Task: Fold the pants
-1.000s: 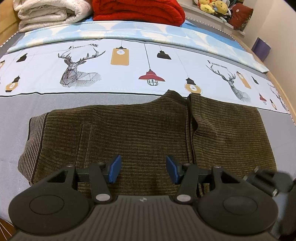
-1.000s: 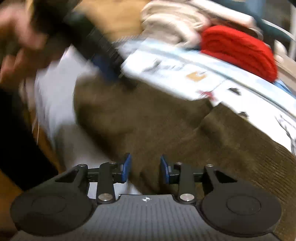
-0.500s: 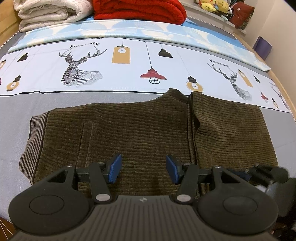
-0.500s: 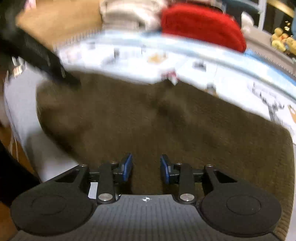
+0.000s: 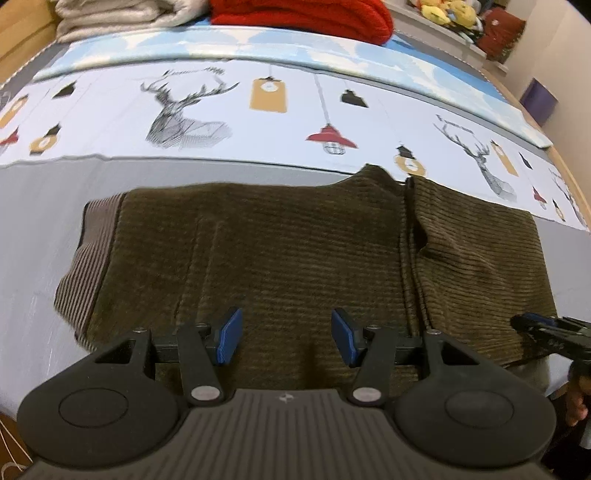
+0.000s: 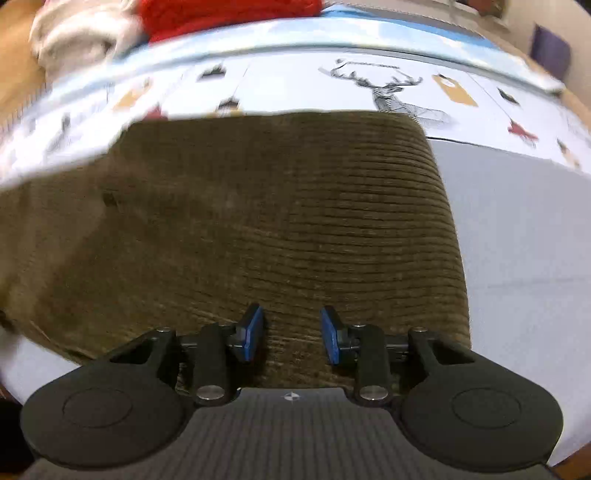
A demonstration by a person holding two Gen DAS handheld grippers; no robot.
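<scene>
A bed (image 5: 44,229) with a grey cover and a sheet printed with deer and lamps carries folded white (image 5: 122,14) and red blankets (image 5: 295,14) at its far end. The brown corduroy pants (image 5: 280,251) lie flat across the grey cover near the front edge, striped waistband (image 5: 92,258) to the left. Both the left gripper (image 5: 286,341) and the right gripper (image 6: 291,338) hover over the pants' near edge with blue pads spread, grasping nothing.
</scene>
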